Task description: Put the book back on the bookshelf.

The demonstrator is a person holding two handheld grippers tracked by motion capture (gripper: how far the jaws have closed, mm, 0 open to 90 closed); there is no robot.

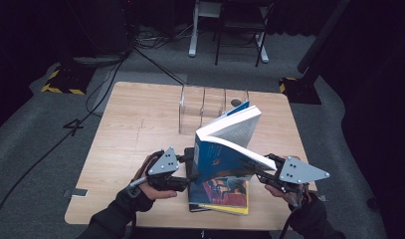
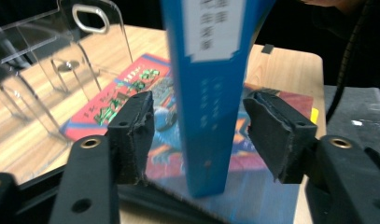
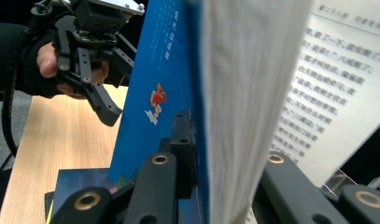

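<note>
In the left gripper view, the pads (image 2: 131, 135) of the left gripper (image 2: 199, 137) are seen standing apart on either side of the spine of a blue book (image 2: 206, 93), with a clear gap on each side, so the spine is bracketed but not pressed. In the right gripper view, the right gripper (image 3: 215, 172) is seen clamped on a thick sheaf of that book's pages and its front cover, one black jaw lying flat on the blue cover and the other behind the page block.

From the high view, the blue book (image 1: 225, 149) is seen held upright and fanned open above the near middle of the table (image 1: 130, 129), its lower edge resting on a stack of books (image 1: 225, 194) that lie flat near the table's front edge. The left gripper (image 1: 182, 172) is placed at the spine, the right gripper (image 1: 262, 169) at the opened pages. Beyond the book, a clear acrylic rack (image 1: 200, 107) stands on the table.
</note>
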